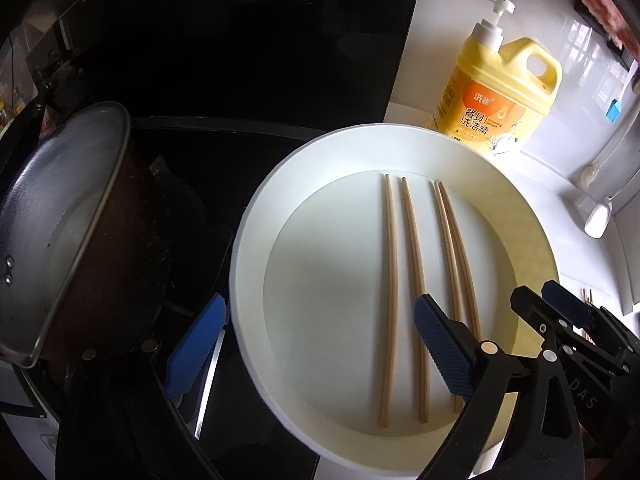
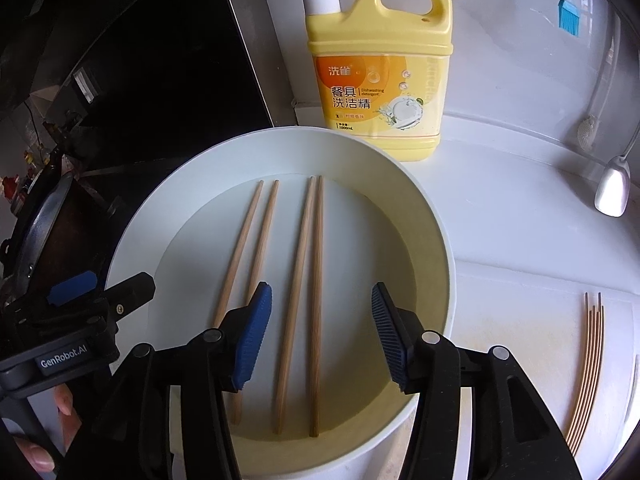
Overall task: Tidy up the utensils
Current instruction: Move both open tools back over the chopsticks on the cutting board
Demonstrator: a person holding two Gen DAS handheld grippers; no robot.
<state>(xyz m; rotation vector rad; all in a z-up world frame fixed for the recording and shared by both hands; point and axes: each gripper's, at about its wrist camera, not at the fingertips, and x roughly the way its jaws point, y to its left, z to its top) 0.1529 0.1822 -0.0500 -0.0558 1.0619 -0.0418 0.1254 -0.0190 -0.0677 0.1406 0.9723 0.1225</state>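
Several wooden chopsticks lie side by side in a white round basin; they also show in the left wrist view, in the same basin. My right gripper is open, low over the basin's near side, its blue pads either side of the two right-hand chopsticks. My left gripper is open and empty, straddling the basin's left rim; it also shows at the left in the right wrist view. The right gripper also shows in the left wrist view.
A yellow dish-soap bottle stands behind the basin. A metal pot sits on the dark stove at left. More chopsticks lie on the white counter at right. A white brush rests at far right.
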